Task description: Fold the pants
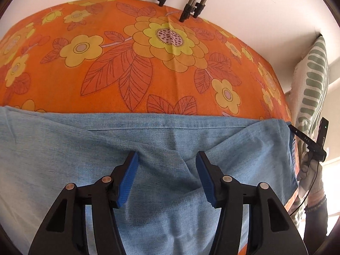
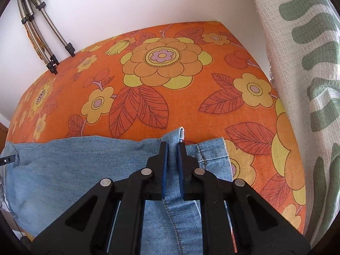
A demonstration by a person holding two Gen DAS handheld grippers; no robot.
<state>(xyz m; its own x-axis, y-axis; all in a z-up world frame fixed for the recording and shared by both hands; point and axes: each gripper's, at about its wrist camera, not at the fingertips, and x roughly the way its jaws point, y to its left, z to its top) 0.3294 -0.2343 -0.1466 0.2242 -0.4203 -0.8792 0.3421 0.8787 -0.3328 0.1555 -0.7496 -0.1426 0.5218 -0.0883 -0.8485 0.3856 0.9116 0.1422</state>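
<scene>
Here: orange floral cover, white wall | right hand-held gripper clamps pants | left hand-held gripper parted.

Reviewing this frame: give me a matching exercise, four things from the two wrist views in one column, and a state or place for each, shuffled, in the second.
Column 1
1. left gripper
2. right gripper
3. tripod legs
4. green-and-white woven cloth

Column 2
A. clamped on a raised fold of the jeans
B. hanging along the right side of the orange floral cover
C. jaws apart over the denim, pads not pressing it
D. feet resting on the far edge of the cover, against the white wall

Pairs: 1-C, 2-A, 3-D, 4-B
</scene>
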